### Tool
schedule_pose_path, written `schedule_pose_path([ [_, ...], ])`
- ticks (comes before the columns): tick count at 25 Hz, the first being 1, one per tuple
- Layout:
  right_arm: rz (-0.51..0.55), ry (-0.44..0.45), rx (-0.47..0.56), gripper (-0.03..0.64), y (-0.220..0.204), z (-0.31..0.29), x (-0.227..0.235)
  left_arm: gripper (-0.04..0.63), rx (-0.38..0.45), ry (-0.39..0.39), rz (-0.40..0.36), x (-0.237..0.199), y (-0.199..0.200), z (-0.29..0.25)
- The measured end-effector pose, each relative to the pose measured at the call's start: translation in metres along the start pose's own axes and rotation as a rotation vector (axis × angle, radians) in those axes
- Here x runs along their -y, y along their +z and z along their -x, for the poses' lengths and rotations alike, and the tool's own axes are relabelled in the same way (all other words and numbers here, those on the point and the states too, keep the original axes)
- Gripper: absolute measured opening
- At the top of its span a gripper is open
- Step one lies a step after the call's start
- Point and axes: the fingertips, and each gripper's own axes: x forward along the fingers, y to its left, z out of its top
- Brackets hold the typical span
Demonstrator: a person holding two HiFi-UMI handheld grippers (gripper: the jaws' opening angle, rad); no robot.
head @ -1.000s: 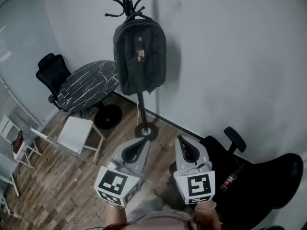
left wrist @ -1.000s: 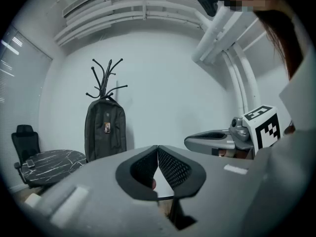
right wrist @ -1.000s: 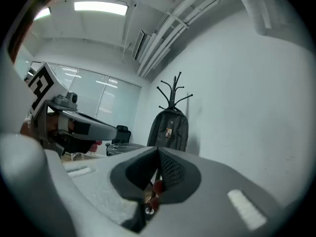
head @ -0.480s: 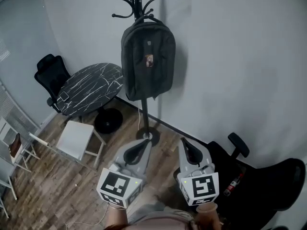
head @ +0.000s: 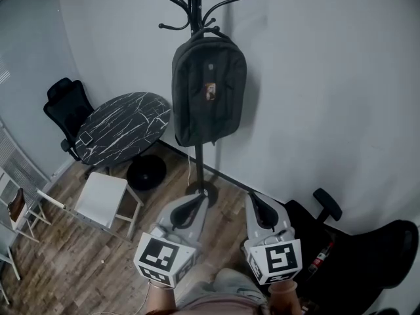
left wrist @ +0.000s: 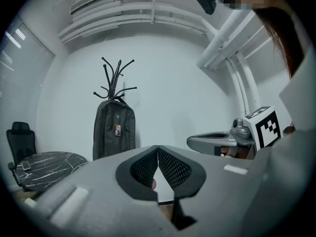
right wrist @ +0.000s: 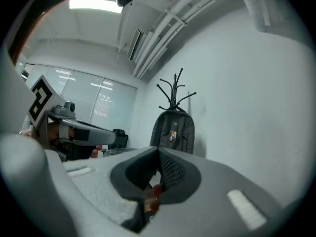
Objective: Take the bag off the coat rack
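A dark grey backpack (head: 209, 90) hangs by its top loop from a black coat rack (head: 195, 5) that stands against the white wall. The same backpack (left wrist: 114, 129) appears left of centre in the left gripper view, and again as a backpack (right wrist: 173, 131) straight ahead in the right gripper view. My left gripper (head: 199, 195) and right gripper (head: 252, 197) are held side by side low in the head view, well short of the bag, pointing toward the rack's base (head: 201, 190). Both are shut with nothing between their jaws.
A round black marble table (head: 121, 128) stands left of the rack with a black office chair (head: 64, 107) behind it and a white stool (head: 102, 199) in front. Another black chair (head: 341, 248) sits at lower right. Wood floor lies between me and the rack.
The rack and backpack have shifted right and slightly down in the head view and look larger as I come closer. Both grippers keep their side-by-side pose, shut.
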Motion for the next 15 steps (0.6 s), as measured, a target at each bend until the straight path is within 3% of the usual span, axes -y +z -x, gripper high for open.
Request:
schedule_pose_path([
  [15,0.009,-0.028,0.002,0.003,0.001,-0.031,0.011,0.011,0.007,-0.015,0.010,-0.027,0.001,-0.024],
])
